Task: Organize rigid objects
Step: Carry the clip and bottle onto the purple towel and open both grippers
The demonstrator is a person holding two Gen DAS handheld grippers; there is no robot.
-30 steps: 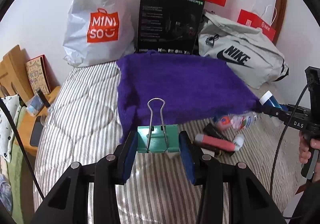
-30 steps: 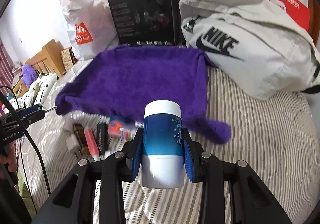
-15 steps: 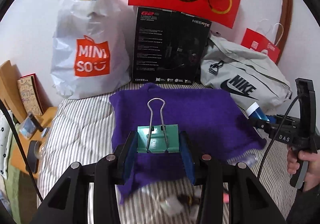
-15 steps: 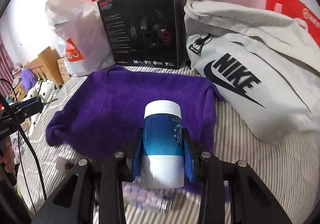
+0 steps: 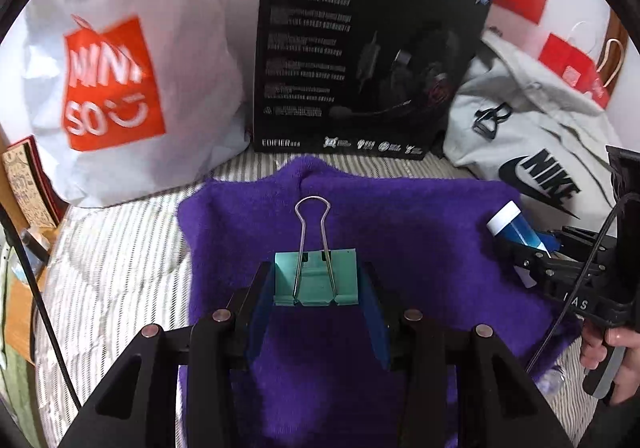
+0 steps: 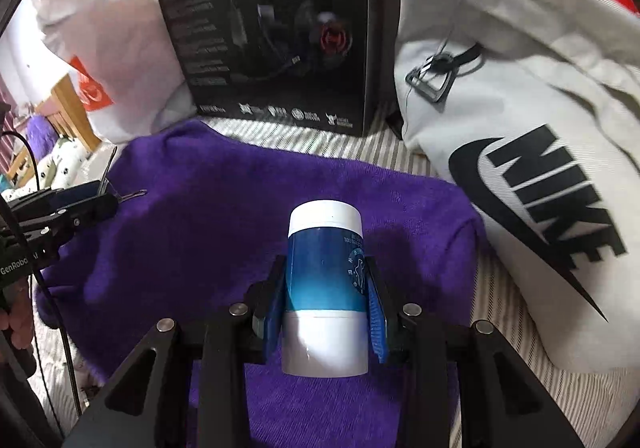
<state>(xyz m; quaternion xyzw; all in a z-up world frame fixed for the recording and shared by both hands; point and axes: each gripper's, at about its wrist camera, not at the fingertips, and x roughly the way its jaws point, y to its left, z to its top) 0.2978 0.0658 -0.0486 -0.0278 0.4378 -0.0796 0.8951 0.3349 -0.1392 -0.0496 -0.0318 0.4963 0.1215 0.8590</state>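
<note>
My left gripper (image 5: 316, 288) is shut on a teal binder clip (image 5: 315, 277) with its wire handles pointing forward, held over the purple towel (image 5: 400, 224). My right gripper (image 6: 326, 296) is shut on a blue bottle with a white cap (image 6: 325, 272), also above the purple towel (image 6: 208, 216). In the left wrist view the blue bottle (image 5: 514, 226) and right gripper (image 5: 520, 252) appear at the right edge of the towel. In the right wrist view the left gripper (image 6: 108, 196) shows at far left with the clip's wire handle (image 6: 134, 194) sticking out.
Behind the towel stand a black headset box (image 5: 360, 48), a white Miniso bag (image 5: 120, 88) and a grey Nike bag (image 5: 540, 152). The striped bedcover (image 5: 112, 260) lies all around. A hand (image 5: 612, 352) holds the right gripper's handle. Red bags hang on the wall behind.
Both grippers have moved forward over the purple towel, carrying the clip and the bottle. The small items on the bedcover have dropped out of view behind them.
</note>
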